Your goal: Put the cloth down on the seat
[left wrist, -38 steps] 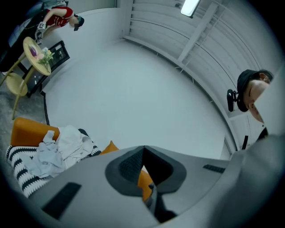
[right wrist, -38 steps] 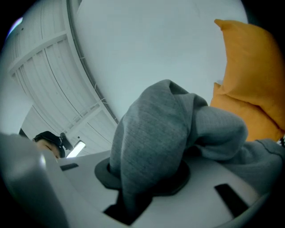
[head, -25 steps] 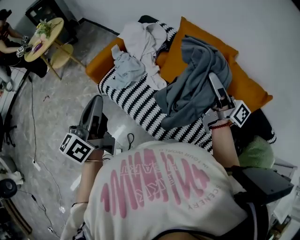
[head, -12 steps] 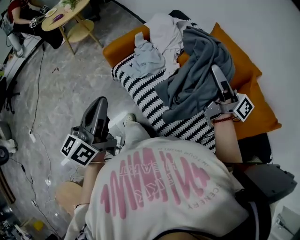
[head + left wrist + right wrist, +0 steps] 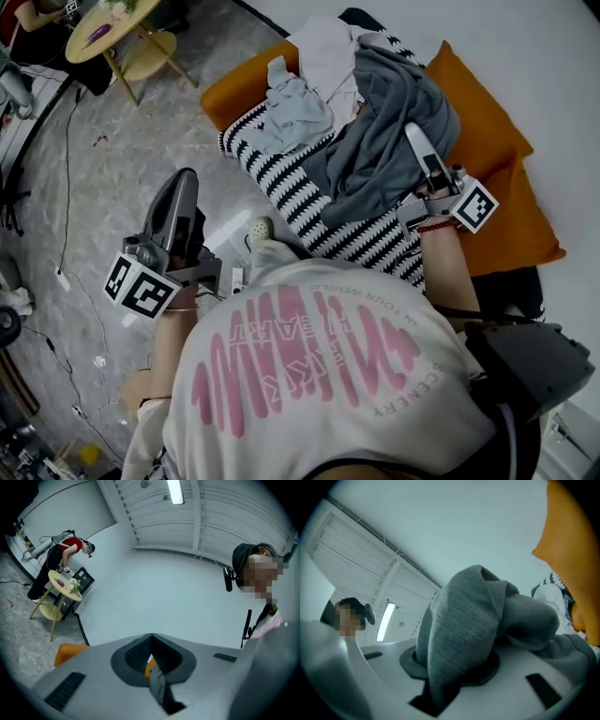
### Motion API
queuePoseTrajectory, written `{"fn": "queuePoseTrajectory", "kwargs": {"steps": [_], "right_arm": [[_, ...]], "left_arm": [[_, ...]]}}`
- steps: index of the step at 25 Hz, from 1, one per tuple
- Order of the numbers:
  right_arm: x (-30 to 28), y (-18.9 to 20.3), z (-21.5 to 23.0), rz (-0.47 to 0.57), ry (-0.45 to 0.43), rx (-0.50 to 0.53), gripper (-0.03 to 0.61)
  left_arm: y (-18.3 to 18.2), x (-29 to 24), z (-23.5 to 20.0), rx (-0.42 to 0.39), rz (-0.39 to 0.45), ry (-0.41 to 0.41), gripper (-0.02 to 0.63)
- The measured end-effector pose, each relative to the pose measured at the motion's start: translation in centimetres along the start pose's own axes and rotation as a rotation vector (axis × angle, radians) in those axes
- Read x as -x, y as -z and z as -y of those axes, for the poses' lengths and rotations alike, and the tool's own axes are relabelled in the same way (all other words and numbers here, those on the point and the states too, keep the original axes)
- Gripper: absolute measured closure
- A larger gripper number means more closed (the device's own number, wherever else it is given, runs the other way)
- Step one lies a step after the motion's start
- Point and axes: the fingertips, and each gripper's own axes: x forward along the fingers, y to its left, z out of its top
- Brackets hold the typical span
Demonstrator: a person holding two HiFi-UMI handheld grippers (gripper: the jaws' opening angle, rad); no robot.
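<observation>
Round table [image 5: 101,36]: far L, up and away from L gripper [image 5: 185,177], on the floor [image 5: 122,178].
L gripper: jaws together, nothing btwn them; held over the floor, tips toward the seat [image 5: 239,86].
Seat: orange, ahead of both grippers; striped cover [image 5: 292,195] lies on it.
Pale clothes [image 5: 302,94]: heap on the cover, L of R gripper [image 5: 413,131] tips, touching the grey cloth [image 5: 380,150].
Grey cloth: bulk bunched on the cover under and L of R gripper; one fold runs up thru its jaws.
R gripper: clamped on that fold; in R gripper view the cloth hides the pads.
Orange cushion [image 5: 487,127]: just R of R gripper, against the wall [image 5: 544,56].
</observation>
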Motion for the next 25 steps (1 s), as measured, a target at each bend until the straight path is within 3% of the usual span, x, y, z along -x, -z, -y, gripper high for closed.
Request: {"fn": "queuePoseTrajectory", "kwargs": {"steps": [4, 13, 25], "right_arm": [[1.0, 1.9, 3.3, -0.063, 0.034, 0.032, 0.471], [2.6, 6.8, 12.2, -0.266, 0.21, -0.024, 0.471], [6.2, 13.5, 18.4, -0.511, 0.34, 0.028, 0.471]], "left_arm": [[0.8, -1.2, 0.0, 0.011, -0.022, 0.01, 0.607], [3.8, -3.0, -1.1, 0.083, -0.067, -0.04, 0.607], [3.7, -2.1, -1.1, 0.04, -0.117, -0.092, 0.607]]}}
